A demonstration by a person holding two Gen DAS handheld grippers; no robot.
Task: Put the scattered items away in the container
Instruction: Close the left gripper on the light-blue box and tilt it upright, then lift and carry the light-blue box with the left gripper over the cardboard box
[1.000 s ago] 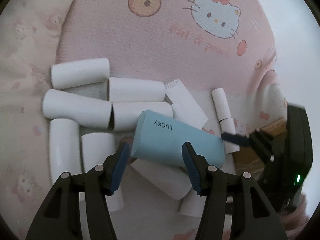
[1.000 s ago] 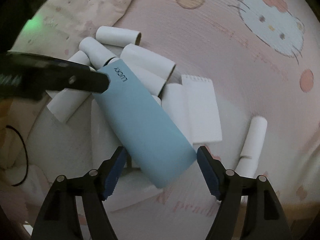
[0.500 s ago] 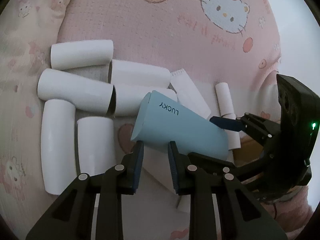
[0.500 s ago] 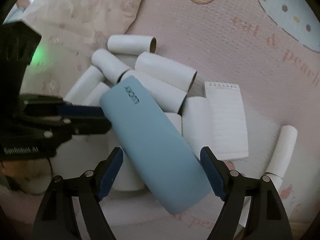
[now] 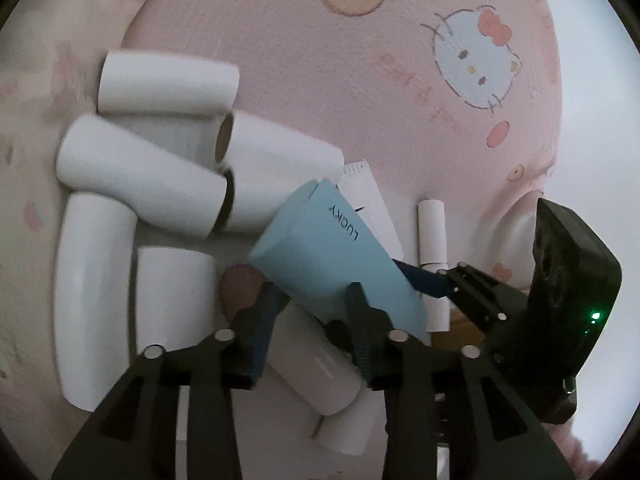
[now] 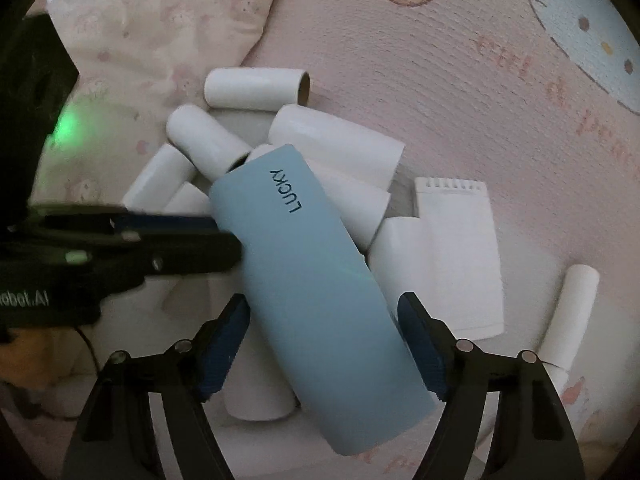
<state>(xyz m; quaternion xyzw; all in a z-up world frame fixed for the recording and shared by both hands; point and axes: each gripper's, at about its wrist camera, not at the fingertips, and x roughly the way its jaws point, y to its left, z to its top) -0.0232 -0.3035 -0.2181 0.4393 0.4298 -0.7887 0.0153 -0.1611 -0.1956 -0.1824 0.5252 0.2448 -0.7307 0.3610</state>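
**Right wrist view: blue sleeve lies between the right tongs, left tongs at its flank**

Right wrist view shows the blue LUCKY sleeve (image 6: pixel 308 264) running lengthwise away from the right tongs (image 6: pixel 324 344), its long axis tilted a little to the left, its near end low between the two blue pads. Those tongs are closing; the pads sit right at the sleeve's sides, but I cannot tell whether they press on it yet. The sleeve rests on a heap of white cardboard tubes (image 6: pixel 336 148) on a pink printed bedspread (image 6: pixel 460 80), with a white notepad (image 6: pixel 460 248) just to the right of the sleeve.

From the left wrist view, the left tongs (image 5: pixel 312 316) are opening, jaws part spread; the blue LUCKY sleeve (image 5: pixel 332 256) crosses just ahead of them with its lower edge between the pads, not clearly pinched. The right tongs (image 5: pixel 436 286) come in from the right, one blue finger touching the sleeve's far side.

The right hand looks nearer to a full grip, being lined up along the sleeve. No separate container shows in either view; the sleeve may itself be it.
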